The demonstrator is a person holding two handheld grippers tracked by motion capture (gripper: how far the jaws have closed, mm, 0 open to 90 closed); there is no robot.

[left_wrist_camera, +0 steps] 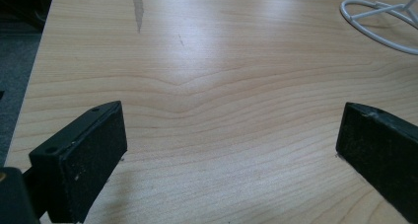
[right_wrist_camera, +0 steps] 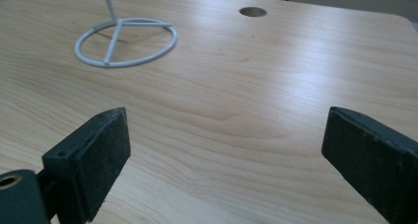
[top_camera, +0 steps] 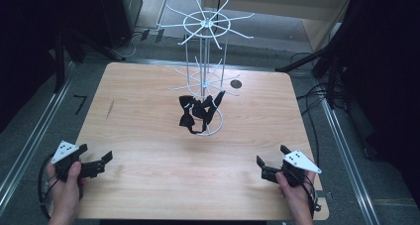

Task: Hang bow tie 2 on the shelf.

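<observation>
A white wire display rack [top_camera: 205, 23] stands at the middle of the wooden table [top_camera: 148, 190], with spoked arms at two heights. Black bow ties [top_camera: 198, 113] hang in a cluster from its lower arms, above its ring base [top_camera: 219, 123]. My left gripper [top_camera: 96, 152] is held near the table's front left corner, open and holding nothing. My right gripper [top_camera: 271, 154] is near the front right corner, also open. In the left gripper view the jaws [left_wrist_camera: 229, 145] stand wide over bare wood, the ring base [left_wrist_camera: 343, 8] at top right. The right gripper [right_wrist_camera: 226, 145] faces the ring base [right_wrist_camera: 118, 21].
A round cable hole [top_camera: 236, 84] sits in the table behind the rack, also the hole [right_wrist_camera: 253, 11] in the right gripper view. Dark stands and cables [top_camera: 317, 93] lie on the floor around the table. A dark streak [left_wrist_camera: 138, 7] marks the wood at left.
</observation>
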